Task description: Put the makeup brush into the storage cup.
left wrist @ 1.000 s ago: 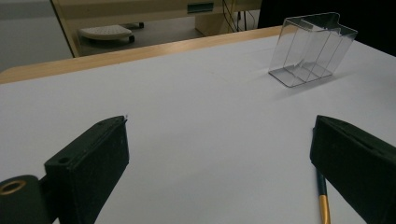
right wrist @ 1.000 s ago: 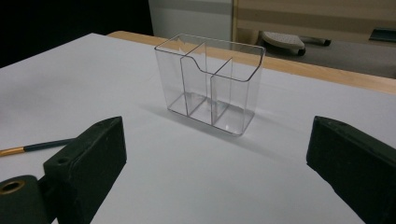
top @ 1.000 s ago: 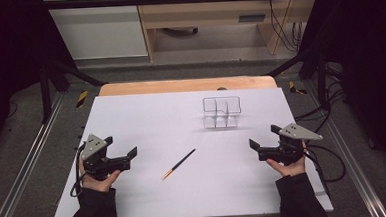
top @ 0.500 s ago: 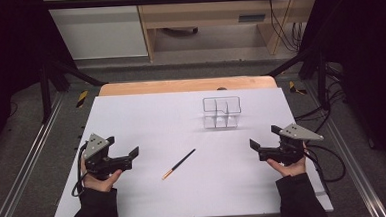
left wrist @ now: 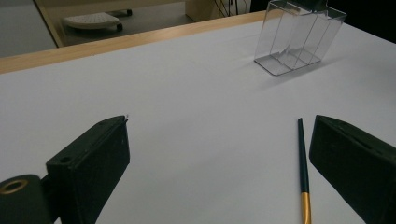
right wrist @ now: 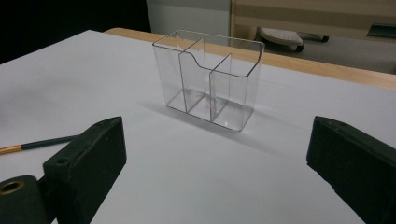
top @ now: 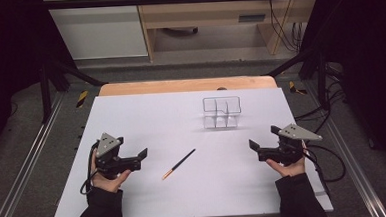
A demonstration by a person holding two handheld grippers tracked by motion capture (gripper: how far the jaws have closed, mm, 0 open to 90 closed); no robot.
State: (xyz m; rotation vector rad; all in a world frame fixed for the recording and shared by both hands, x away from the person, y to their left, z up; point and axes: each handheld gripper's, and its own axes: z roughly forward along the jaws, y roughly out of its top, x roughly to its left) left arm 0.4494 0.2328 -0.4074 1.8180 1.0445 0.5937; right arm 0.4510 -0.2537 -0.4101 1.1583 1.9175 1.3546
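Reaching for the pencil (top: 179,164), you have your spread left claw (top: 142,155) nearer, the shaft slanting away from it toward the organizer (top: 221,112).

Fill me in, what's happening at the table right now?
A person holds a gripper in each hand over the white table. The left gripper and right gripper are both open and hold nothing. A dark pen with a gold end lies flat between them, nearer the left. The clear plastic organizer stands upright and empty farther back.
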